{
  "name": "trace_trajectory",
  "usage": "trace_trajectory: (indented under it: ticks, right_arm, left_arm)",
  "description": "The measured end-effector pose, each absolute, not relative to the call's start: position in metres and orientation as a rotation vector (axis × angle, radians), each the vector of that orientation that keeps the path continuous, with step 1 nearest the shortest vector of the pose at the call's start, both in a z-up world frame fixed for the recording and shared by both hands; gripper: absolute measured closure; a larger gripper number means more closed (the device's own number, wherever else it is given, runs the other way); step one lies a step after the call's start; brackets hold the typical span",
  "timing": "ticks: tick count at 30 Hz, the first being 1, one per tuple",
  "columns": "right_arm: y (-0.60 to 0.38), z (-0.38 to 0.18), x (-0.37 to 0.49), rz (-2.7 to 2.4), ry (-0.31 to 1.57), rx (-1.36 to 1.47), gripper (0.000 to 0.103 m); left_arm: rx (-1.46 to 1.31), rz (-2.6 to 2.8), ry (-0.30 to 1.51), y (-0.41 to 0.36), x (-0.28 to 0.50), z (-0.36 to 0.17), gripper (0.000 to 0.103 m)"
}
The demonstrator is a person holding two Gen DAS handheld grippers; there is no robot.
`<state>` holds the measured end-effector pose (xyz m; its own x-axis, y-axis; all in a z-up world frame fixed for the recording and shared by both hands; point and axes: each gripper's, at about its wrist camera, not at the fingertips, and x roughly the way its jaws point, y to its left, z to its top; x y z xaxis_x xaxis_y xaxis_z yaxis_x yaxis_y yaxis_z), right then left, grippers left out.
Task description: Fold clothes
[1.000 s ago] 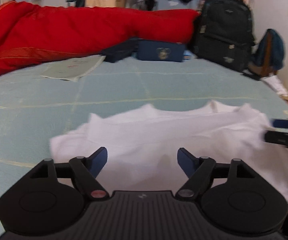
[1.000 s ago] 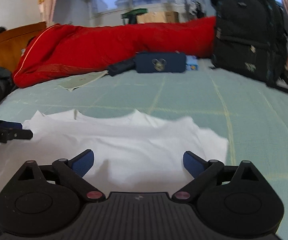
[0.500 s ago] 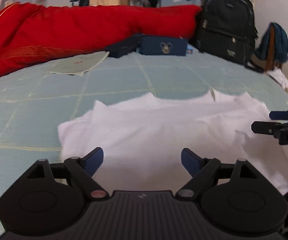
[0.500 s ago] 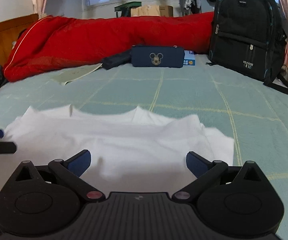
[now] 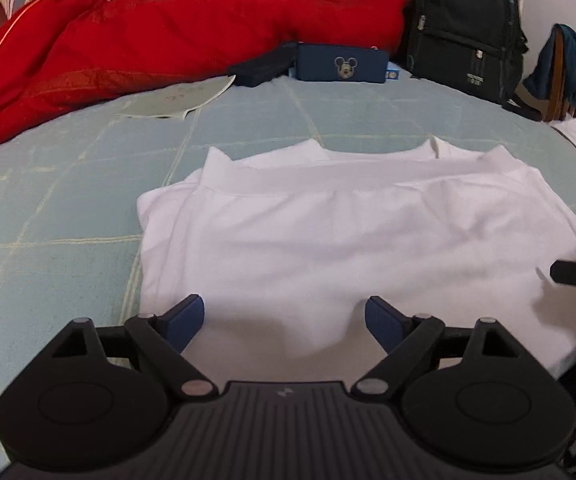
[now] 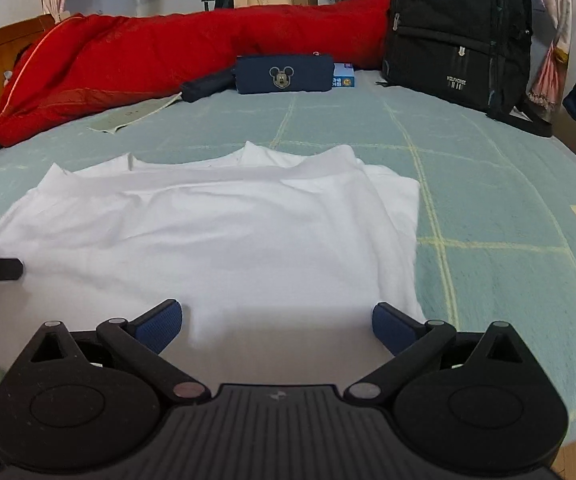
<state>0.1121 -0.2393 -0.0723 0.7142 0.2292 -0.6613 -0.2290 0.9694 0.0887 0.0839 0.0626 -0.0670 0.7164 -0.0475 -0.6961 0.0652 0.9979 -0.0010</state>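
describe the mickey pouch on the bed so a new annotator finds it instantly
Start at the long red quilt bunched along the far edge of the pale green bed. At its foot, left of the black backpack, lies the pouch, a long navy case. Unlike the plain dark case on its left, it carries a Mickey Mouse face at the centre.

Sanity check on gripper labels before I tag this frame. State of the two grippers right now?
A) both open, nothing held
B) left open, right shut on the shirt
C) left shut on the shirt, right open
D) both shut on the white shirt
A: the left gripper and the right gripper both have their jaws spread wide above the near edge of the white shirt, with no cloth pinched between them.
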Motion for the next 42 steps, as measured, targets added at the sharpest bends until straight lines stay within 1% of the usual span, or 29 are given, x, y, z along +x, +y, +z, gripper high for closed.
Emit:
trace_trajectory:
  ticks: [7,14,19,22,29,34,39,42]
  right_arm:
    - [-0.230,-0.062,0.101,0.278,0.696,-0.008,0.000]
    - [-0.182,-0.049,0.133,0.316,0.633,-0.118,0.000]
    - [-0.154,-0.076,0.154,0.306,0.705,-0.170,0.000]
    - [-0.159,-0.082,0.144,0.296,0.691,-0.146,0.000]
    - [-0.184,-0.067,0.121,0.265,0.686,-0.092,0.000]
    - [-0.196,-0.067,0.112,0.306,0.718,-0.009,0.000]
    - [-0.202,-0.063,0.110,0.417,0.729,0.112,0.000]
    - [-0.200,-0.060,0.106,0.482,0.721,0.139,0.000]
  left_arm:
    - [0.036,-0.093,0.801,0.055,0.069,-0.074,0.015]
    - [0.044,-0.087,0.798,0.051,0.057,-0.071,0.015]
    - [0.020,-0.060,0.816,0.060,0.049,-0.078,0.015]
    - [0.009,-0.067,0.816,0.065,0.044,-0.079,0.015]
    - [-0.015,-0.067,0.812,0.068,0.043,-0.080,0.015]
    - [-0.046,-0.091,0.779,0.073,0.040,-0.067,0.015]
    - [-0.138,-0.094,0.763,0.099,0.049,-0.050,0.015]
    - [-0.193,-0.090,0.773,0.118,0.058,-0.045,0.015]
